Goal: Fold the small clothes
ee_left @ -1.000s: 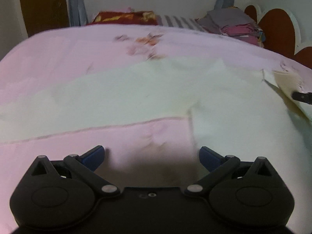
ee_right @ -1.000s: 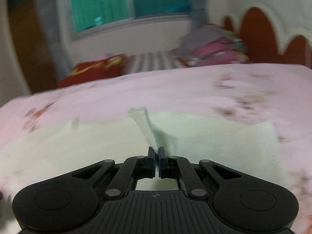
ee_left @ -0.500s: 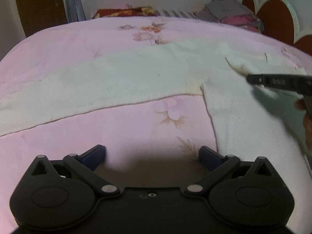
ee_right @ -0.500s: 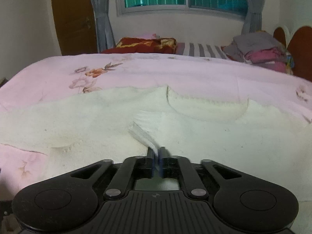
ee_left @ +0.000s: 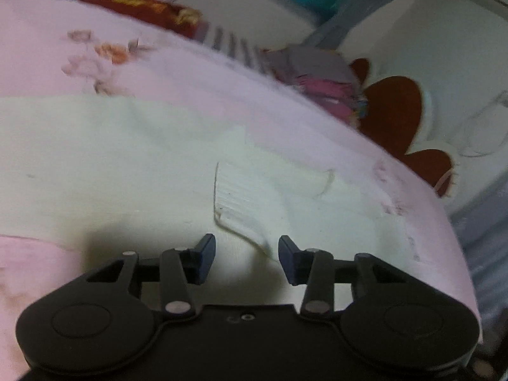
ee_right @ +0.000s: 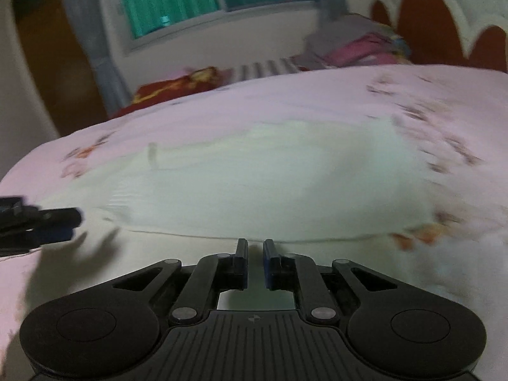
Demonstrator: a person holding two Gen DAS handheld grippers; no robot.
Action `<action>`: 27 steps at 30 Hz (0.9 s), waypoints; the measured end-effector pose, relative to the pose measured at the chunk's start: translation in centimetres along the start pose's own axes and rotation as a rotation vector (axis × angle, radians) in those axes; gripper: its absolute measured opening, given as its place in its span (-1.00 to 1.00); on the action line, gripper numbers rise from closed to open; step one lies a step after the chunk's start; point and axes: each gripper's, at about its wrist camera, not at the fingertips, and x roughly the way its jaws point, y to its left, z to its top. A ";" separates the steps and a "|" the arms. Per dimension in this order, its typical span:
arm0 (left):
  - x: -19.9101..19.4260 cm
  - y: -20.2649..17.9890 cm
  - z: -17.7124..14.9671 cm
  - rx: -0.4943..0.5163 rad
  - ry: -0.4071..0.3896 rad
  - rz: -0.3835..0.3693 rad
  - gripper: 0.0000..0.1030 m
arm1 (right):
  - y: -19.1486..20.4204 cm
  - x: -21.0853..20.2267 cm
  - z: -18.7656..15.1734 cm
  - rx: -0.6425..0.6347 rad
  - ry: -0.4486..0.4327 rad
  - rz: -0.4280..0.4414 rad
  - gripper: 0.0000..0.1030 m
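Bed [ee_left: 285, 120]: pink floral cover filling both views; landmark for every place below.
Headboard [ee_left: 393, 111]: red-brown scalloped panel at the bed's far end, just behind the clothes pile.
Clothes pile [ee_right: 358, 47]: grey and pink folded things stacked at the bed's far end, well apart from the work.
Garment [ee_right: 254, 174]: cream knit top, spread flat across the middle of the bed; ribbed cuff [ee_left: 241, 203] of one sleeve lying on top of the body panel, its corner raised slightly.
Left gripper [ee_left: 247, 254]: partly open, jaws just been closing; raised corner of the cuff lies in the gap, pads not yet pressing on it; nothing held.
Right gripper [ee_right: 255, 254]: jaws just been closing, now nearly shut with a thin gap showing; gap bare; poised at the garment's near hem, over the near side of the bed.
Step in hand: probably taking hold of the sleeve cuff and the hem for the next fold.
Next move: likely finish the left pinch on the cuff corner, catching one layer only, then carry the sleeve across the body; blur makes finer detail unreadable.
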 end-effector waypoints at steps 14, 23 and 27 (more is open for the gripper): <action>-3.4 0.9 1.2 -0.011 -0.191 0.025 -0.94 | -6.3 -1.3 0.4 0.102 0.004 -0.042 -0.79; -4.7 3.5 0.1 -0.062 -0.196 0.052 -0.94 | -7.0 -1.6 0.9 0.132 -0.027 -0.072 -0.79; -3.7 3.8 -0.5 -0.055 -0.166 0.071 -0.94 | -7.4 -1.8 1.0 0.125 -0.004 -0.085 -0.78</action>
